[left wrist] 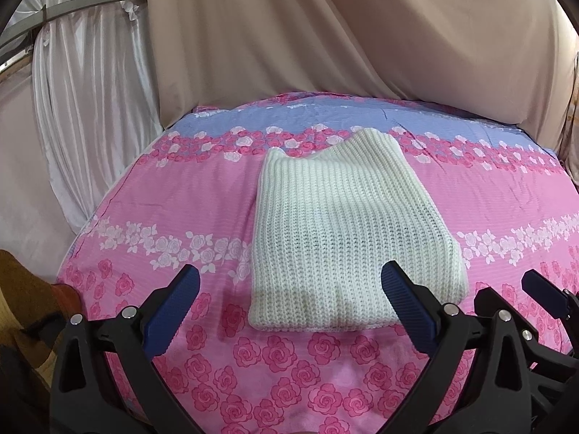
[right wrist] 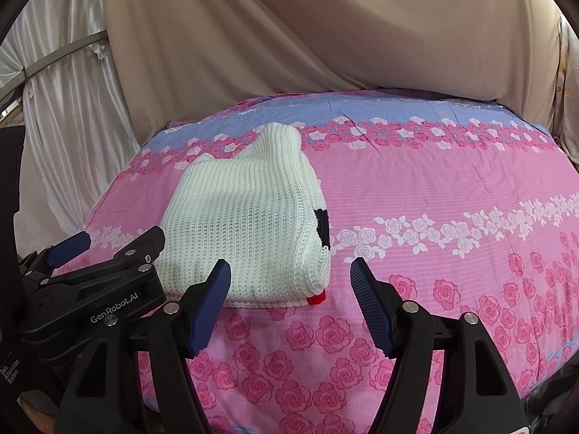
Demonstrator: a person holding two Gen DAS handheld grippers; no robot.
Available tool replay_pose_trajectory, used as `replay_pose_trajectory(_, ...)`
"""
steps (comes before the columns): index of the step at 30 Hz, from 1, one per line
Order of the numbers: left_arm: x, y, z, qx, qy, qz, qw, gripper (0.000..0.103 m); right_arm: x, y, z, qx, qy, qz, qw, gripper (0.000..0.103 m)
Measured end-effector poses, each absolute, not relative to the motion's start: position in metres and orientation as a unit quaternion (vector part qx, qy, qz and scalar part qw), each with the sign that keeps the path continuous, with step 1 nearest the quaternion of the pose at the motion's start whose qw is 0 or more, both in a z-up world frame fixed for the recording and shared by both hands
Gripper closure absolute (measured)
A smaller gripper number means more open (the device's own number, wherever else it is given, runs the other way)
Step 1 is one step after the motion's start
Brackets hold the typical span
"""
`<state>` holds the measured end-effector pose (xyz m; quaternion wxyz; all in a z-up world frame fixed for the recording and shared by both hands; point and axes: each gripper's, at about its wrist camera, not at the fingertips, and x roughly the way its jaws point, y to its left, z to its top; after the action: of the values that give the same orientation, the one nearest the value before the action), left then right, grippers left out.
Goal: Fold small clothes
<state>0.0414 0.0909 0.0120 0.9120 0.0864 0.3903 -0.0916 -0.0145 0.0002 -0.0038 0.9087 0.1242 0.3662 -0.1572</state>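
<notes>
Cream ribbed knit garment (left wrist: pixel 347 238) lay folded mid-bed on the pink rose-print sheet (left wrist: pixel 181 195), both the left gripper (left wrist: pixel 289 311) and right gripper (right wrist: pixel 291 303) wide and empty; a careless nudge could undo its layers.

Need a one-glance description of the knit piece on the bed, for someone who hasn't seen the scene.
Start from the bed sheet, pink with rose bands and a blue strip at the far end. Near its middle lies a folded cream sweater, chunky ribbed knit. It is the only plain, unpatterned thing on the sheet; the right wrist view shows black and red bits at its right edge.
</notes>
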Motion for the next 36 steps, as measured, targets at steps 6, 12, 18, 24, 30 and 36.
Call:
replay_pose_trajectory(6, 0.043, 0.094, 0.007, 0.083, 0.400, -0.084, 0.909, 0.005, -0.018, 0.001, -0.006, 0.120, 0.368, -0.152, 0.909, 0.033)
replay_pose_trajectory(12, 0.044, 0.095, 0.004, 0.088, 0.401, -0.076, 0.909, 0.005, -0.014, 0.000, -0.008, 0.117, 0.372, -0.148, 0.909, 0.032)
replay_pose_trajectory(18, 0.046, 0.097, 0.000, 0.092, 0.409, -0.075, 0.905, 0.005, -0.013, 0.000, -0.009, 0.116, 0.373, -0.148, 0.909, 0.031)
replay_pose_trajectory(24, 0.047, 0.097, -0.003, 0.096, 0.412, -0.073, 0.903, 0.005, -0.012, -0.002, -0.010, 0.117, 0.375, -0.147, 0.908, 0.031)
replay_pose_trajectory(30, 0.047, 0.097, -0.004, 0.096, 0.412, -0.073, 0.903, 0.005, -0.012, -0.002, -0.012, 0.117, 0.376, -0.146, 0.908, 0.031)
replay_pose_trajectory(36, 0.047, 0.097, -0.004, 0.099, 0.409, -0.072, 0.904, 0.005, -0.012, -0.004, -0.013, 0.118, 0.376, -0.146, 0.907, 0.030)
